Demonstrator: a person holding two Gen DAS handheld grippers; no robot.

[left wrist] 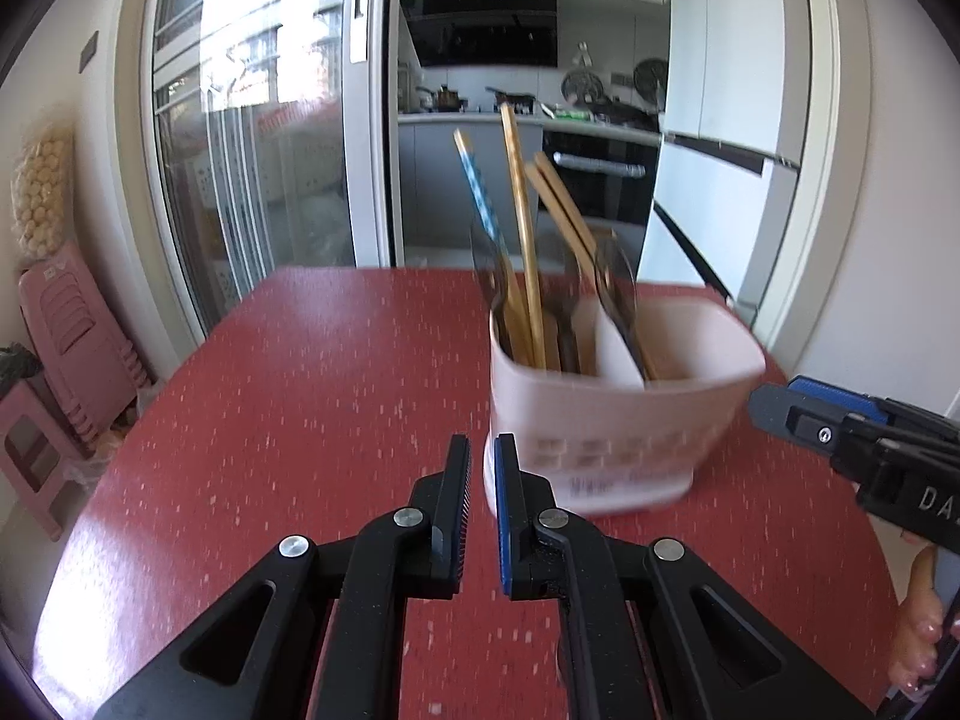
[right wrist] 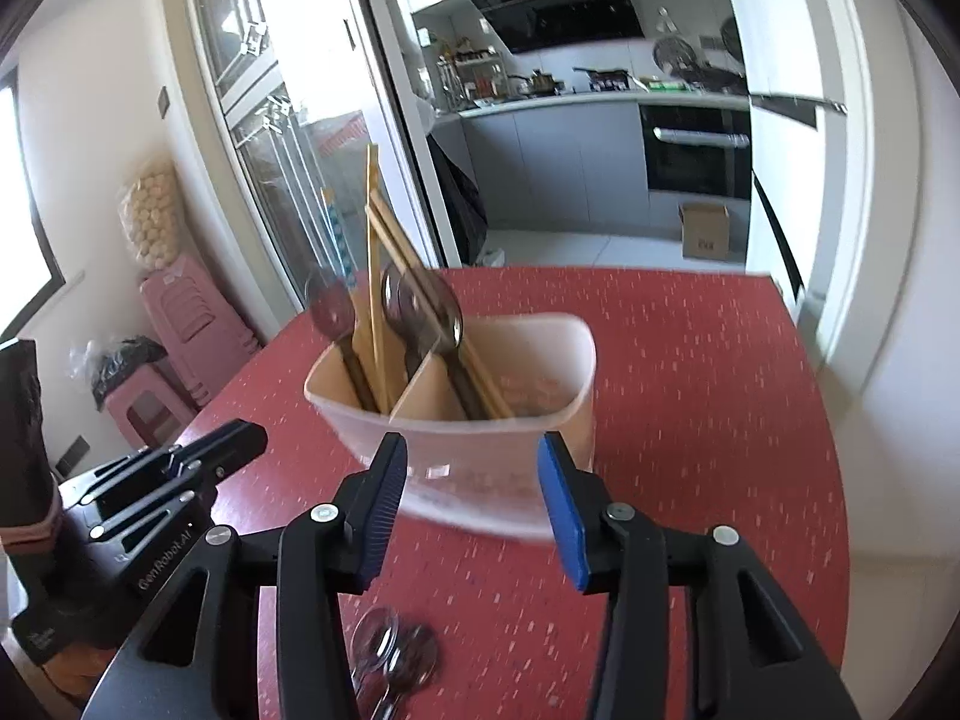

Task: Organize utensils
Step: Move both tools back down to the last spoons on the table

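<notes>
Utensil holder upright on red worktop, both grippers empty

Utensil holder [left wrist: 612,420], a pale plastic tub split by an inner divider, stood upright on the red speckled worktop [left wrist: 300,390]. Chopsticks [left wrist: 528,252] and a blue-patterned handle [left wrist: 480,192] leaned upward out of one compartment. Metal spoons [right wrist: 420,306] stood with their bowls above the rim; which compartment held each spoon could not be read because of blur.

The left gripper [left wrist: 482,468] sat just beside the near lower corner of the holder, its jaws drawn close together with only a narrow gap and nothing between them. The right gripper [right wrist: 471,480] faced the holder's near wall with its jaws spread apart and nothing clamped; the wall showed in the gap beyond them, and contact could not be confirmed.

More spoons [right wrist: 390,654] lay flat on the worktop beneath the right gripper, apart from the holder. A hand [left wrist: 918,630] showed at the right edge of the left wrist view.
</notes>
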